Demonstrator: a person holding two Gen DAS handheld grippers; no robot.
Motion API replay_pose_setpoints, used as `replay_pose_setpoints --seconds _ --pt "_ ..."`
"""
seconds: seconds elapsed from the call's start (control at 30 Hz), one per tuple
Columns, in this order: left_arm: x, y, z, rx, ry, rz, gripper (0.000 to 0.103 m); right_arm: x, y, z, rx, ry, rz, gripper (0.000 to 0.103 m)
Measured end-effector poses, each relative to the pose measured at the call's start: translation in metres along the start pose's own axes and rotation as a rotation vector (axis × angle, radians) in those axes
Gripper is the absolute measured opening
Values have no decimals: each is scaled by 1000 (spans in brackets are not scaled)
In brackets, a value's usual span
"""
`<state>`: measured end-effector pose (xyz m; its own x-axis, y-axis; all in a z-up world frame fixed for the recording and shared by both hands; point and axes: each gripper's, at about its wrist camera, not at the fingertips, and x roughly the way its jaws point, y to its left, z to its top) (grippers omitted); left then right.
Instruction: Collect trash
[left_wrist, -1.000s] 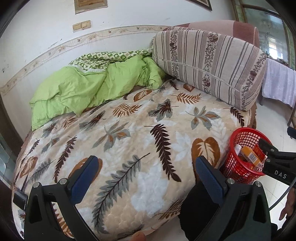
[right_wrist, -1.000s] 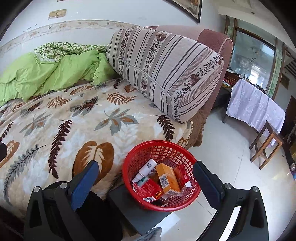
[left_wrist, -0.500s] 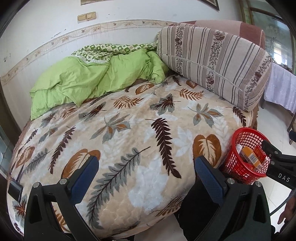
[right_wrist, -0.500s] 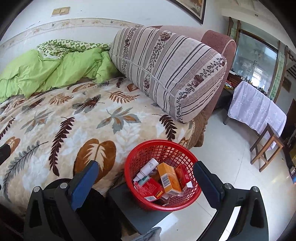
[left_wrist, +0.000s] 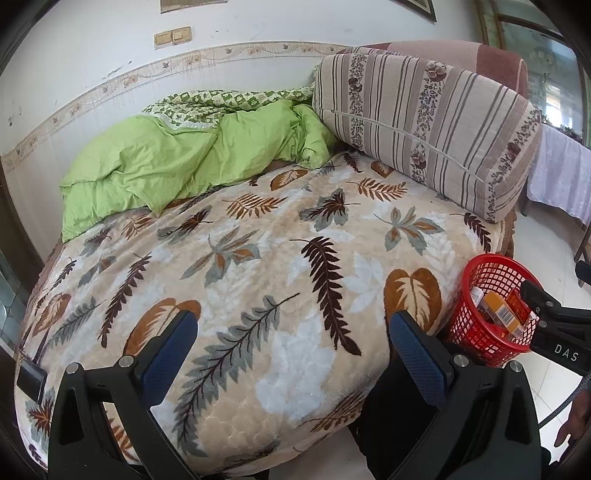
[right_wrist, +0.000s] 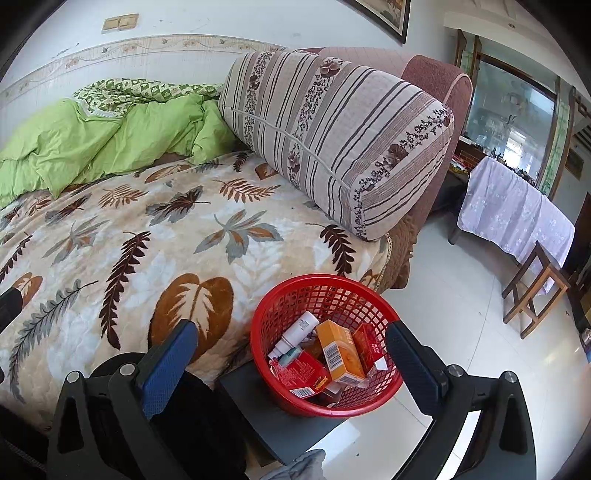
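Observation:
A red mesh basket (right_wrist: 291, 306) stands on a dark stool beside the bed and holds an orange box (right_wrist: 338, 354), red packets (right_wrist: 304, 373) and a white bottle (right_wrist: 295, 332). The basket also shows at the right of the left wrist view (left_wrist: 476, 328). My right gripper (right_wrist: 291, 363) is open and empty, held above the basket's near side. My left gripper (left_wrist: 293, 349) is open and empty above the near edge of the leaf-patterned bed (left_wrist: 258, 258). The right gripper's body shows at the far right of the left wrist view.
A green duvet (left_wrist: 177, 162) lies bunched at the back of the bed. A large striped cushion (right_wrist: 332, 136) leans on the headboard. A cloth-covered table (right_wrist: 513, 210) and a wooden stool (right_wrist: 535, 288) stand on the white tiled floor to the right.
Both grippers have drawn back and risen a little, so the bed and basket look slightly farther away. Both stay open and empty.

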<state>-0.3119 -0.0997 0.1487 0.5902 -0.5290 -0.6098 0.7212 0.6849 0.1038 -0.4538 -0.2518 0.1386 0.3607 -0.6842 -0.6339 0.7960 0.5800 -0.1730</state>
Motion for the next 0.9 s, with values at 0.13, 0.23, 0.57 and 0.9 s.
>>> replay_pose_setpoints --seconds 0.13,0.23,0.57,0.9 --pt "-2 1 1 0 -4 0 103 -1 1 -1 0 3 -1 102" --pt "-3 1 1 1 -4 -2 103 -1 2 -1 -3 3 1 102" --pt "-4 2 1 2 -8 1 103 -1 2 -1 -3 4 1 102" --pt "-6 2 2 0 -11 2 103 -3 4 -3 -2 0 1 102"
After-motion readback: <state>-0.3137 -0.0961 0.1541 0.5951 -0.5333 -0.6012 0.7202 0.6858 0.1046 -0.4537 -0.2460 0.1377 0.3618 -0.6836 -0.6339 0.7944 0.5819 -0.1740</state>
